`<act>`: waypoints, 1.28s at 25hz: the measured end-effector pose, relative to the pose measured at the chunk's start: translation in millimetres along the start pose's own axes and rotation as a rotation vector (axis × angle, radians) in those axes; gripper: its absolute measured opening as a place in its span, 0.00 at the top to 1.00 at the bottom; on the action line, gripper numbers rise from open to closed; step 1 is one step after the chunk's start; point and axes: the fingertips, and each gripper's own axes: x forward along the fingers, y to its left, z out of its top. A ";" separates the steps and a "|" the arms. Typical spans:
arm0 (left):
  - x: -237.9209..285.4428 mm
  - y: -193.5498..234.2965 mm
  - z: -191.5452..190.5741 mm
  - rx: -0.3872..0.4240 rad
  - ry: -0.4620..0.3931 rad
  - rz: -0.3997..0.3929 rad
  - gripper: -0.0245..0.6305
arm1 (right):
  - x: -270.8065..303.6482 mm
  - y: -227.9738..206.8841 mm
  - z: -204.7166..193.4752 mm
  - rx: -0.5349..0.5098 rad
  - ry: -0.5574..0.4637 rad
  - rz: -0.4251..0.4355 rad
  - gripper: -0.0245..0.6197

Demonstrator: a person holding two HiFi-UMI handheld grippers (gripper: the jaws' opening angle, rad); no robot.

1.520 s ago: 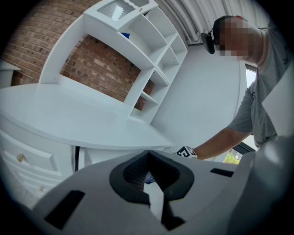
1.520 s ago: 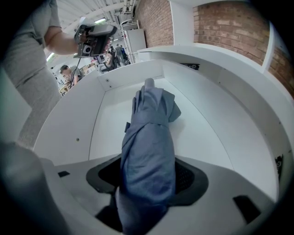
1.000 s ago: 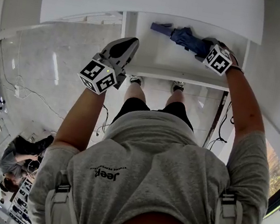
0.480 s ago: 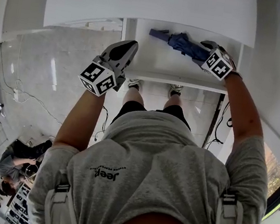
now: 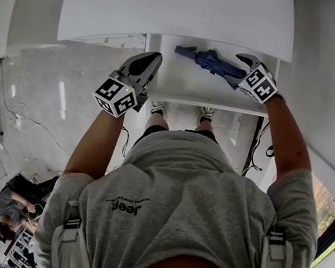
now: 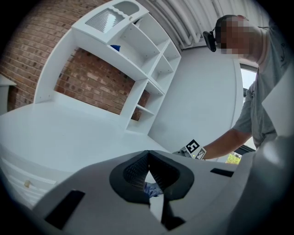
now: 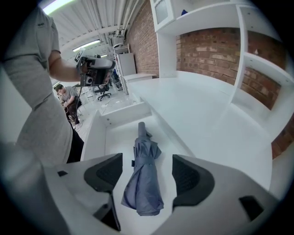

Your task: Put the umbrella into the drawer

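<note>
A folded blue umbrella (image 5: 209, 61) lies on the floor of the open white drawer (image 5: 210, 103), handle end toward the left. In the right gripper view the umbrella (image 7: 144, 172) rests below and between the jaws, which stand wide apart without touching it. My right gripper (image 5: 246, 68) is open at the umbrella's right end (image 7: 147, 176). My left gripper (image 5: 148, 63) hovers at the drawer's left front corner. Its jaws (image 6: 148, 156) meet, with nothing held. A sliver of the umbrella shows behind them.
The white desktop (image 5: 174, 11) overhangs the back of the drawer. White shelving (image 6: 138, 59) stands against a brick wall. The person's feet (image 5: 181, 109) are on the floor under the drawer front. Another person (image 5: 15, 201) sits at lower left near floor cables (image 5: 26, 111).
My right gripper has eased back a little from the umbrella's end, which stays on the drawer floor. The left gripper has barely moved.
</note>
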 end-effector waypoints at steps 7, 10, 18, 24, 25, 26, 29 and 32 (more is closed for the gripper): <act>-4.0 -7.4 26.2 0.022 -0.025 -0.001 0.94 | -33.9 -2.2 23.0 0.025 -0.062 -0.037 0.45; -8.2 -12.8 38.4 0.032 -0.034 -0.003 0.94 | -52.0 -2.4 35.6 0.028 -0.091 -0.059 0.45; -18.1 -27.5 69.3 0.064 -0.060 -0.010 0.94 | -107.3 -3.5 70.0 0.087 -0.210 -0.116 0.45; -27.6 -39.5 90.1 0.092 -0.087 -0.019 0.94 | -146.8 -6.4 93.5 0.127 -0.315 -0.159 0.48; -28.7 -41.1 92.3 0.096 -0.091 -0.019 0.94 | -153.0 -6.5 96.6 0.134 -0.333 -0.165 0.49; -29.7 -42.6 94.4 0.100 -0.093 -0.018 0.94 | -159.2 -6.5 99.8 0.140 -0.352 -0.171 0.50; -31.4 -46.6 100.7 0.111 -0.098 -0.017 0.94 | -179.0 -7.6 110.0 0.164 -0.420 -0.193 0.55; -33.1 -50.7 107.7 0.117 -0.109 -0.018 0.94 | -200.1 -9.1 118.9 0.201 -0.497 -0.212 0.59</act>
